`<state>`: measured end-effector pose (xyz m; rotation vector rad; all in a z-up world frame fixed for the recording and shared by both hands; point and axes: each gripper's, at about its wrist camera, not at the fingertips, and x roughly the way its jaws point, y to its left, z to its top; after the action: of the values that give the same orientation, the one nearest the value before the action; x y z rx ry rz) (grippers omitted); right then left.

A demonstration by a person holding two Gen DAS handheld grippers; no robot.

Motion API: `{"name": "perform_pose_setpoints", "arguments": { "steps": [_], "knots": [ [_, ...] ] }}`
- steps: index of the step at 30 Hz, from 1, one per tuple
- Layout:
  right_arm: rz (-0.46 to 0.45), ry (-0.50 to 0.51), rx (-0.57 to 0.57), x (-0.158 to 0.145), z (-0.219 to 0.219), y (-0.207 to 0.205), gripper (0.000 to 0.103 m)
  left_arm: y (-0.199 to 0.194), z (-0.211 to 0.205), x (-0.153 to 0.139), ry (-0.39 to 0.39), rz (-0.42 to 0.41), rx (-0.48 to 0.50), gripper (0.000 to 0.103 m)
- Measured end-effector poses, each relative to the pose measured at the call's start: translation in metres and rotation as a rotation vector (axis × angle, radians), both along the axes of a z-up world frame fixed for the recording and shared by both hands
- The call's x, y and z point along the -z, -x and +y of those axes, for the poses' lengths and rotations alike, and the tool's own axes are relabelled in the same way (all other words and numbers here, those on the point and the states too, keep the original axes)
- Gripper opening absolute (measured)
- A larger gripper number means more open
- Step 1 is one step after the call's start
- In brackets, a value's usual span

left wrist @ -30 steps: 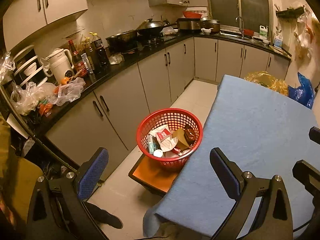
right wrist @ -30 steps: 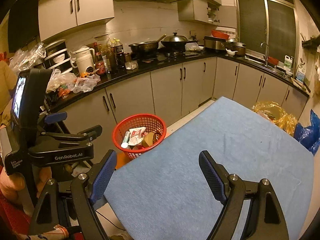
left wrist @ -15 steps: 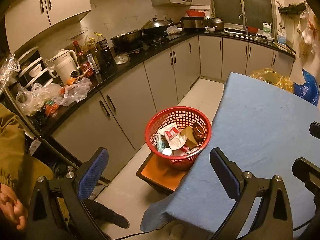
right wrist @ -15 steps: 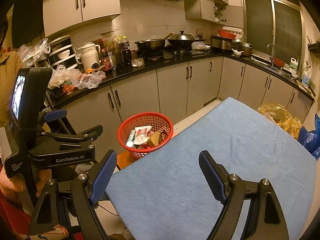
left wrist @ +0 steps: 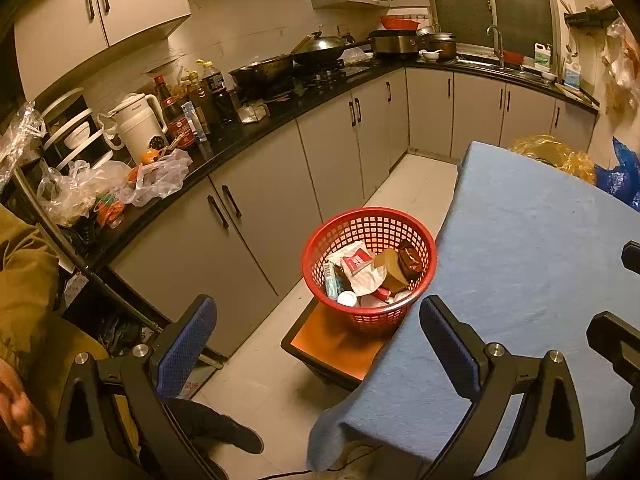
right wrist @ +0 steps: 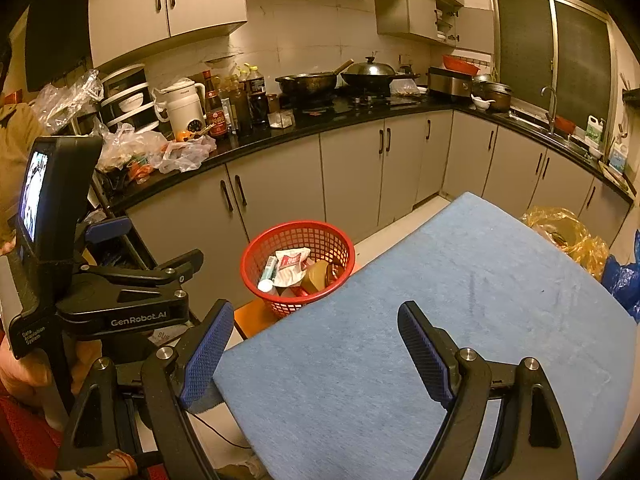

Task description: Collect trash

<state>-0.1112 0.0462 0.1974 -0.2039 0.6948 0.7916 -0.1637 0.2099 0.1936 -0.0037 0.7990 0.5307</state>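
A home kitchen: grey cabinets [right wrist: 352, 168] under a black counter [right wrist: 320, 124], woks [right wrist: 372, 70] on the stove, sauce bottles [right wrist: 216, 108], a kettle [right wrist: 184, 106], and a sink tap [right wrist: 550, 108] by the window.

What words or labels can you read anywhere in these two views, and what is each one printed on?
"GenRobot.AI": white print on the side of the left tongs, seen from the right wrist view.
"Data Acquisition System": small white print on the black screen unit of the same device, only barely legible.
Red bottle label on the counter: too small to read.
White kettle markings: blurred.
Red and white wrapper in the red basket: print unreadable.
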Motion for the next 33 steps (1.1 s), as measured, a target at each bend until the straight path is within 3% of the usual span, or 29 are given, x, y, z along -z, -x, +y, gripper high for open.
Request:
{"name": "perform_pose_setpoints", "arguments": {
  "steps": [33],
  "knots": [
    [0.031, 0.009, 0.005, 0.010, 0.012, -0.007, 0.087, -0.002, 0.016, 0.010, 0.009, 0.025, -0.023, 0.101]
  ]
}}
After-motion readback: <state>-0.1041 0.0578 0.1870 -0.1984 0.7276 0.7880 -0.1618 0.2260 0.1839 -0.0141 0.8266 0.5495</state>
